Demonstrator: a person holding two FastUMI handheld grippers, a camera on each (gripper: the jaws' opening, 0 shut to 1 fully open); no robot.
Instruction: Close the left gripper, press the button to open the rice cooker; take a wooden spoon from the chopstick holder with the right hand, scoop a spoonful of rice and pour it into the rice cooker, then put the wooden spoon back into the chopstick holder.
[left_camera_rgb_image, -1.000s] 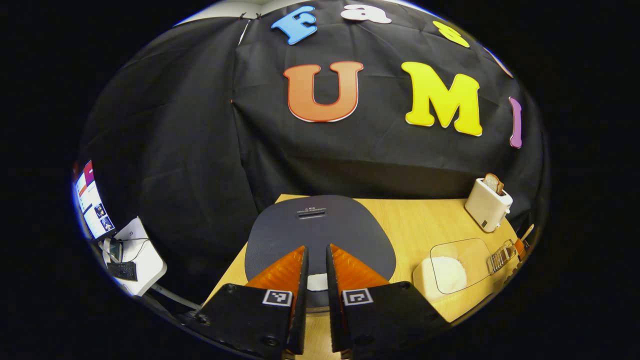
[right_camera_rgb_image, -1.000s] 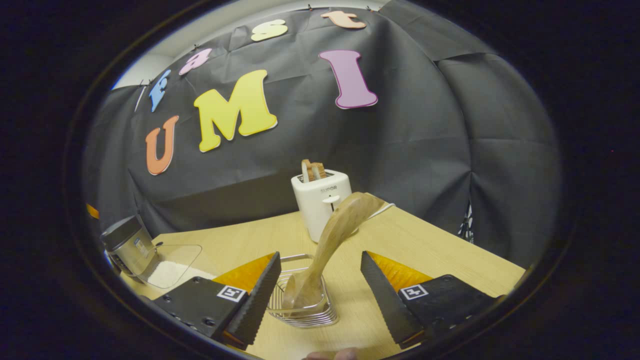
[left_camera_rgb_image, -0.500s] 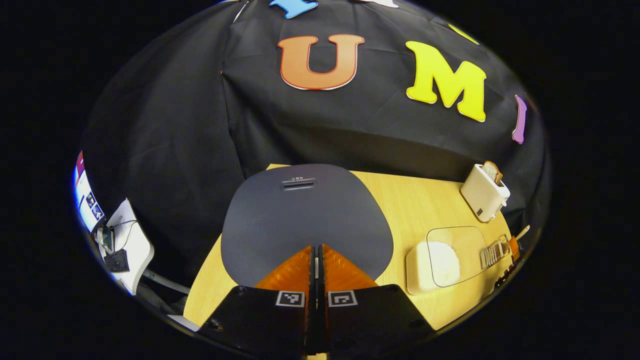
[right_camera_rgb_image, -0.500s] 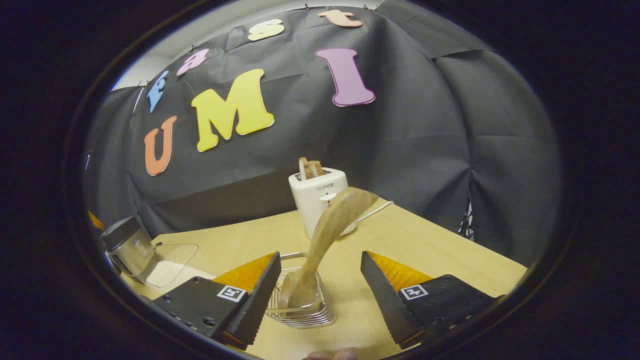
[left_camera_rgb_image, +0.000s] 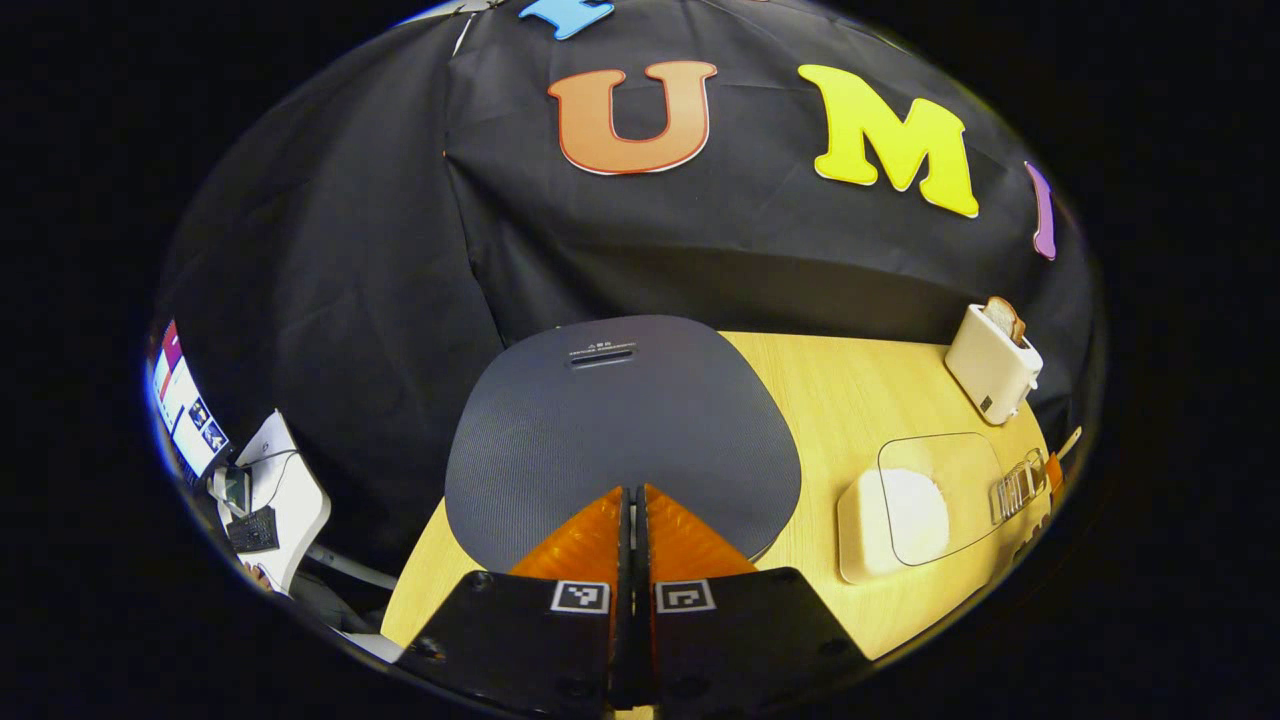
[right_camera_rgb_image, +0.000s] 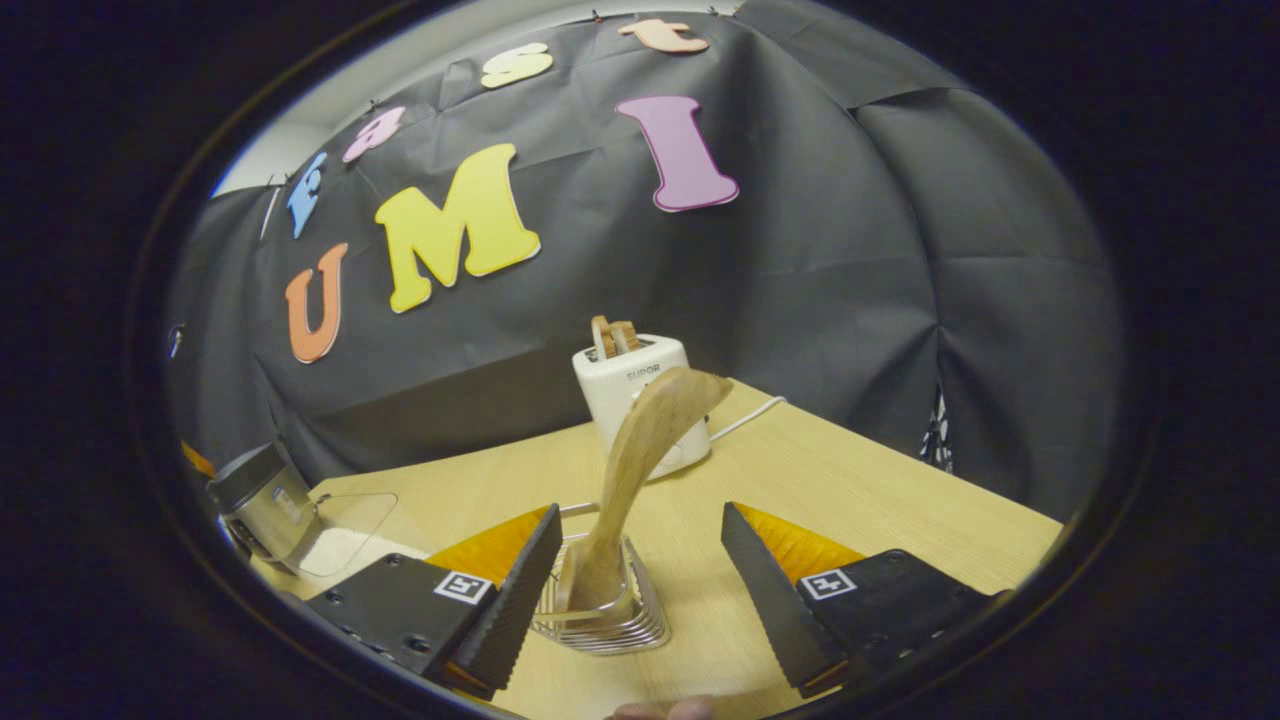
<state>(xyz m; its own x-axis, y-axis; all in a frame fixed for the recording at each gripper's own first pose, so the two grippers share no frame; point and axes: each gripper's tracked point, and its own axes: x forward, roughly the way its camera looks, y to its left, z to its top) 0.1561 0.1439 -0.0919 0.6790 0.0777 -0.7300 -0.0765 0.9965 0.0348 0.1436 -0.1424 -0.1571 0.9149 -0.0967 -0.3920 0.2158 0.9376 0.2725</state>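
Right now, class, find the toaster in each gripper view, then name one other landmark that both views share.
Left gripper view: the toaster stands far right, at the table's back edge, beyond the rice box.
Right gripper view: the toaster stands at centre, behind the spoon in the holder.
Shared landmark: the rice box, lower right in the left gripper view, lower left in the right gripper view.

One rice cooker (left_camera_rgb_image: 620, 420) is counted, its lid down. One wooden spoon (right_camera_rgb_image: 640, 440) is seen, standing in one wire chopstick holder (right_camera_rgb_image: 605, 610). One clear container of rice (left_camera_rgb_image: 905, 510) is counted on one wooden table (left_camera_rgb_image: 850, 390). One white toaster (right_camera_rgb_image: 640, 385) is seen, with bread (right_camera_rgb_image: 612, 335) in its slots. Two grippers are counted: the left gripper (left_camera_rgb_image: 632, 495) and the right gripper (right_camera_rgb_image: 640, 520).
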